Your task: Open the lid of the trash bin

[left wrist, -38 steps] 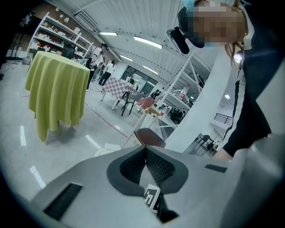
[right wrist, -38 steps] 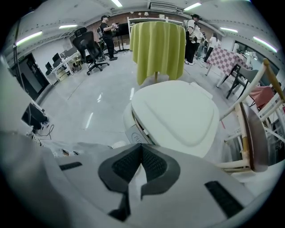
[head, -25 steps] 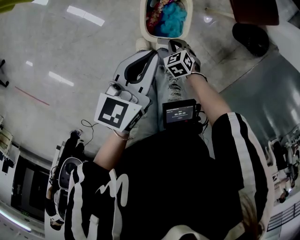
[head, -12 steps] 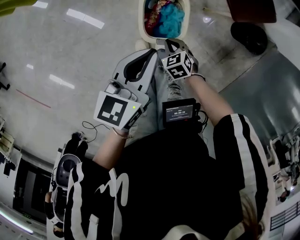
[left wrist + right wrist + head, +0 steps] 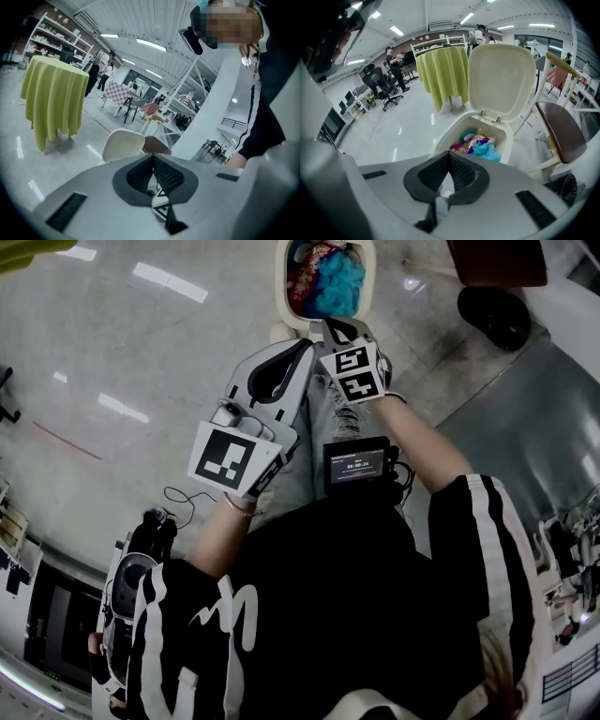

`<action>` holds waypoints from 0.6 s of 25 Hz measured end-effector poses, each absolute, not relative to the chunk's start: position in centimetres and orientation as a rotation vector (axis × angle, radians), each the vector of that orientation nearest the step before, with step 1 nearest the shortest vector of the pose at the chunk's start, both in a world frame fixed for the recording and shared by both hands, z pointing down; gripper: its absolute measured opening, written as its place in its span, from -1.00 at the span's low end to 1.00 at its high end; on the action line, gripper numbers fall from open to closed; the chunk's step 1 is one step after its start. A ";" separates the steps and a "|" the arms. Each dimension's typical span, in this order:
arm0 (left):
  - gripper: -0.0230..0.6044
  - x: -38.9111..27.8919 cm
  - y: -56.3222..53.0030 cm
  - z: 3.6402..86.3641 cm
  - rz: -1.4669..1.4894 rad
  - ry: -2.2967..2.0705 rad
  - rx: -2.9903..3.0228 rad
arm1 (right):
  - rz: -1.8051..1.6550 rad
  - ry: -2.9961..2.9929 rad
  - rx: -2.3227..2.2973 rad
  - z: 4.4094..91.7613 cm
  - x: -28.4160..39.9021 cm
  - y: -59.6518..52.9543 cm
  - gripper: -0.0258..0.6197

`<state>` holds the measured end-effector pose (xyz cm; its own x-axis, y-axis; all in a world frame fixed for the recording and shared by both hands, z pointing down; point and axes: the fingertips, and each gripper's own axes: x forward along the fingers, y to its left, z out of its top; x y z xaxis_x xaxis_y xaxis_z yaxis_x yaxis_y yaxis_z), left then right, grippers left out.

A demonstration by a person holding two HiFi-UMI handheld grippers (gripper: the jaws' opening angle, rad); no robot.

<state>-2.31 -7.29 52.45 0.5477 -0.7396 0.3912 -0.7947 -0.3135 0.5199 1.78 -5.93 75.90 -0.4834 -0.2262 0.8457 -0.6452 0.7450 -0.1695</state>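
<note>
Trash bin (image 5: 449, 136): cream, oval, set on the floor (image 5: 141, 352) straight ahead of the person's knees. A chair (image 5: 562, 131) with a brown seat is seen just beside it.

Lid (image 5: 501, 70): hinged at the far rim and raised upright, with its inner face turned toward the grippers. The opening is fully exposed.

Contents: a blue wad (image 5: 490, 151) and coloured wrappers (image 5: 471, 143), lying below the rim.

Left gripper (image 5: 305, 346): held above the knees, near the bin but apart from it. Its fingers are clenched pad against pad, with nothing between them. The bin is not faced by its camera.

Right gripper (image 5: 333, 329): held just short of the bin's near rim and aimed at the opening. Its fingers are likewise pressed together on nothing. No contact with bin or lid is shown.

Stage, as judged: the lid is already up, so the task appears all but done. What is left is thought to be a check and a clean retreat.

Handling notes, as judged:
- The lid should be confirmed to lean back past its hinges before it is trusted to rest unaided.
- Both grippers are best drawn straight back toward the body, so that the near rim is not clipped and the light bin is not shifted on the smooth floor.
- No push should be given to the lid's upper edge, since a nudge forward could drop it shut.
</note>
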 end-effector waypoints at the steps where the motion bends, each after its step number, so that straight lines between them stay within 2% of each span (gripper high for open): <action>1: -0.90 -2.3 -7.3 52.3 0.103 -1.231 2.103 | 0.598 -2.065 0.658 75.5 1.6 -6.1 -0.91; 15: -0.90 -2.4 -7.3 51.9 0.109 -1.228 2.121 | 0.584 -2.125 0.678 72.0 1.5 -7.3 -0.91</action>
